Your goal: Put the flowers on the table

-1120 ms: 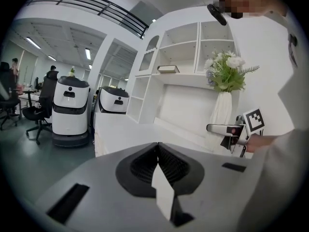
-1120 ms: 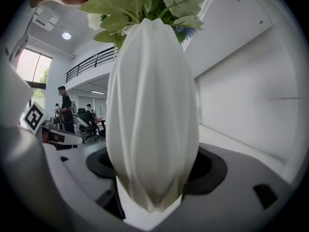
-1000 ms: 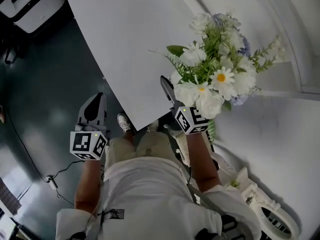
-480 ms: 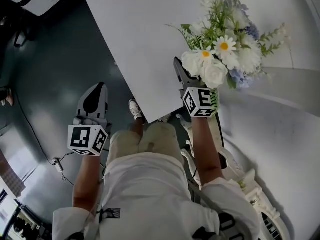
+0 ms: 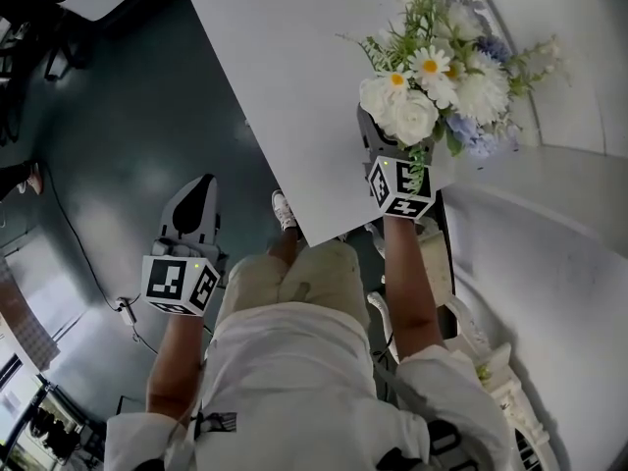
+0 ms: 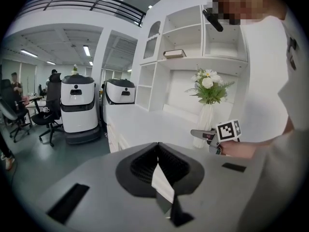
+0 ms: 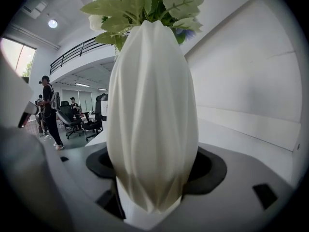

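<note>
My right gripper (image 5: 379, 148) is shut on a white ribbed vase (image 7: 152, 115) that holds a bunch of white and blue flowers (image 5: 439, 75). In the right gripper view the vase fills the middle between the jaws, with the green leaves (image 7: 140, 4) at the top. The left gripper view shows the vase (image 6: 206, 127) upright over the white table (image 6: 145, 127), beside the right gripper (image 6: 205, 134). I cannot tell whether its base touches the table. My left gripper (image 5: 199, 192) is shut with nothing in it, low at the left over the dark floor, off the table (image 5: 285, 57).
White shelving (image 6: 183, 42) rises behind the table. Two white service robots (image 6: 77, 105) (image 6: 120, 93) stand left of it. Office chairs (image 6: 48, 115) and people (image 7: 48, 110) are further off. A curved white counter (image 5: 559, 263) runs at the right.
My right gripper has carried the vase and flowers forward, further over the table. The left gripper has stayed low at the left.
</note>
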Available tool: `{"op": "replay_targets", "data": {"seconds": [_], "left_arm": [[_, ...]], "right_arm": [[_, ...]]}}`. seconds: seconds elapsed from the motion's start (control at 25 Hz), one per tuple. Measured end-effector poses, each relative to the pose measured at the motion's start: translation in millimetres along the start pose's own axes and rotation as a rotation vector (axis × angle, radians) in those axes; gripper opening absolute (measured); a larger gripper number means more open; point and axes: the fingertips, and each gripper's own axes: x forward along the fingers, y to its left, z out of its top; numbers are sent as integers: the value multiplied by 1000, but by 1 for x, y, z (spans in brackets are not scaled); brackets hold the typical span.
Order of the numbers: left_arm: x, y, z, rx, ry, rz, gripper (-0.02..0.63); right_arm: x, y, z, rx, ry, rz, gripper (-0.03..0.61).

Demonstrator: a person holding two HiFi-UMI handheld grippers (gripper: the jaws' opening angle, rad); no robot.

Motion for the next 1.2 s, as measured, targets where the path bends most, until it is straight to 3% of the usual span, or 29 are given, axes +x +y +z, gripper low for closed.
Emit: {"op": "replay_targets", "data": {"seconds": [0.52,0.88,1.2], "left_arm": [[5,-13,-1,-17,-8,-30,15],[9,-14,10,-13,-22,13,15],[15,-19,10,-15,-27,-18,15]], "right_arm": [[17,-19,12,-79,-17,-68,380],[33,-16,10,-52,-26,-5,382],[40,-17,13,-56,-23,-26,382]]}}
